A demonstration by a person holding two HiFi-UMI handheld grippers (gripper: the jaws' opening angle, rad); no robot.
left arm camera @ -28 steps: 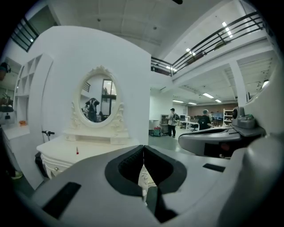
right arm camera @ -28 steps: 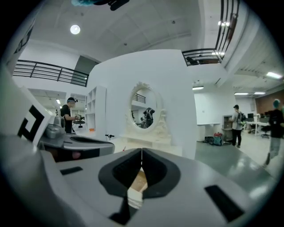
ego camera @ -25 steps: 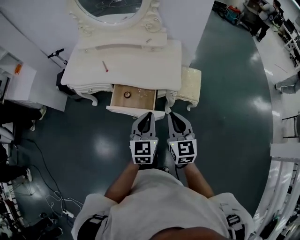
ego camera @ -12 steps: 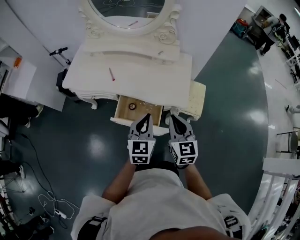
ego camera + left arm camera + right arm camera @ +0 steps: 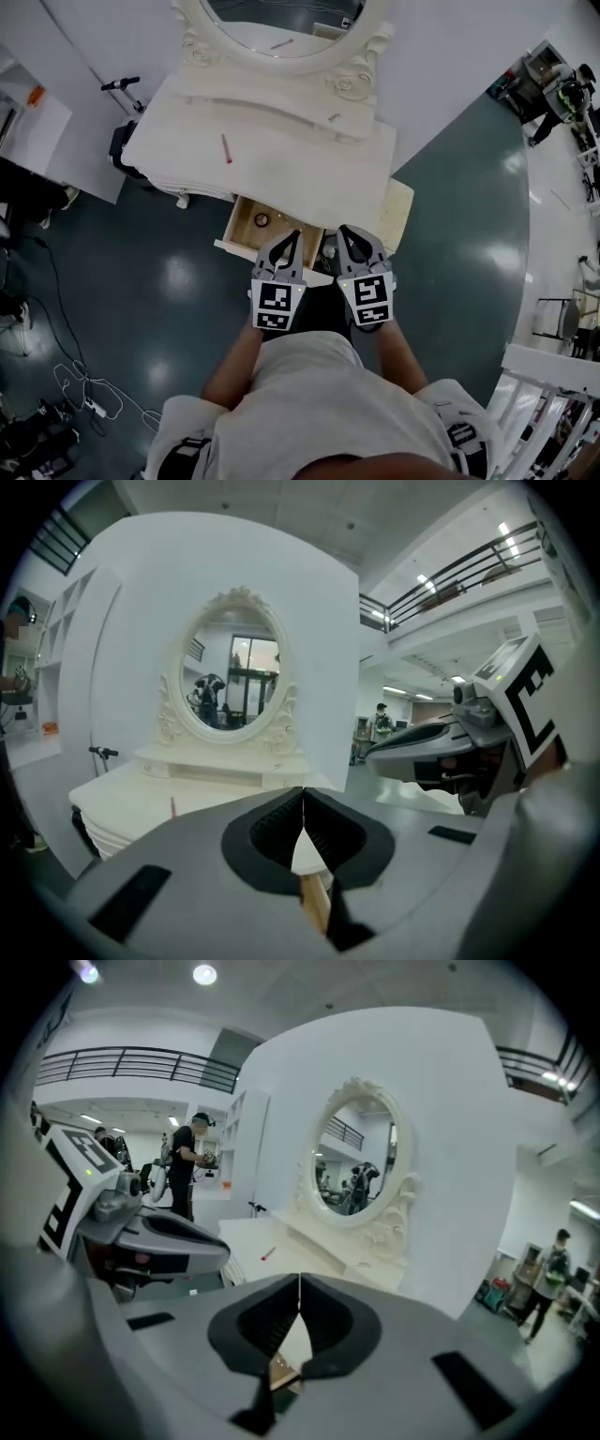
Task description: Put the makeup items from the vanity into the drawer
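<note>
Moved in closer within the last second: worktop (image 5: 281, 159) now larger and nearer ahead of both tools, with the open drawer (image 5: 291, 228) partly tucked under the left tool's tip instead of standing clear beyond it. Judged as an approach only; nothing picked up yet.

Far ahead and to the left of the left tool, a red pencil (image 5: 226, 148) lying flat on the worktop, well apart from both tools and plainly still to be collected. Nearer, just ahead-left of the same tool, a round item (image 5: 262, 219) already lying in the drawer.

Left tool (image 5: 288, 236): jaws pressed fully together, nothing between them, tip over the drawer's front edge. Needs opening before any grasp.

Right tool (image 5: 348, 232): likewise closed tip to tip and empty, just beside the left one, pointing at the drawer's right corner.

Ahead of the right tool, on the raised shelf under the mirror (image 5: 281, 19), a small stick (image 5: 333, 117), too small to name.

To the right of the right tool, a stool (image 5: 398, 208) close against the vanity's side, narrowing room there. Open floor to the left. Bare worktop all round the pencil, so a free reach forward over the drawer front, with only that edge to clear.
</note>
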